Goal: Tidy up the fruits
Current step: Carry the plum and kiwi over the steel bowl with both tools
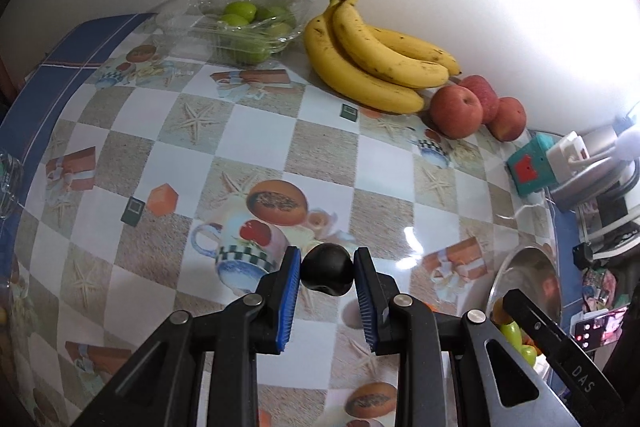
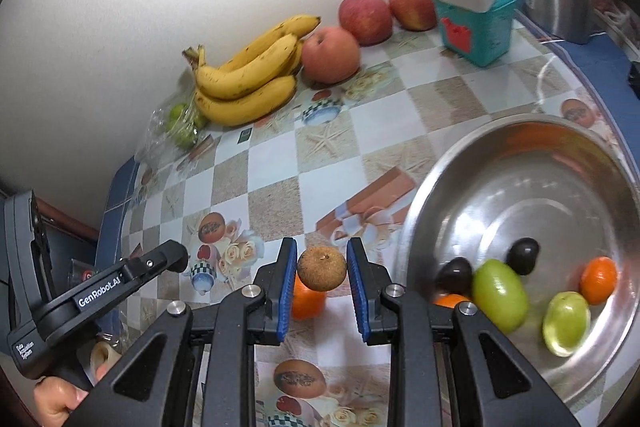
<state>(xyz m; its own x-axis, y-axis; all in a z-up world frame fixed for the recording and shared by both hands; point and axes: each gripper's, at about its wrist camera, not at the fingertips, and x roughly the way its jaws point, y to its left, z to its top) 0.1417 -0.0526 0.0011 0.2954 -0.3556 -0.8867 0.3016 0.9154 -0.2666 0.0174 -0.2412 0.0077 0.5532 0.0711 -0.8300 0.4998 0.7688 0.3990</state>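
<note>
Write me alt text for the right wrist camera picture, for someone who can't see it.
The right gripper grips a small brown round fruit above a checkered tablecloth, beside a steel bowl holding green, orange and dark fruits. Bananas and three apples lie by the wall, and the left gripper shows at lower left.

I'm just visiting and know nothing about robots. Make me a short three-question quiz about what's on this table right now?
1. True or false: the left gripper holds a dark round fruit between its fingers.
2. How many apples sit by the wall: A two, B three, C five?
3. Fill in: the right gripper holds a brown fruit beside the metal ____.

Key
1. True.
2. B; they lie next to the bananas.
3. Bowl; it already contains green fruits, an orange one and dark ones.
</note>
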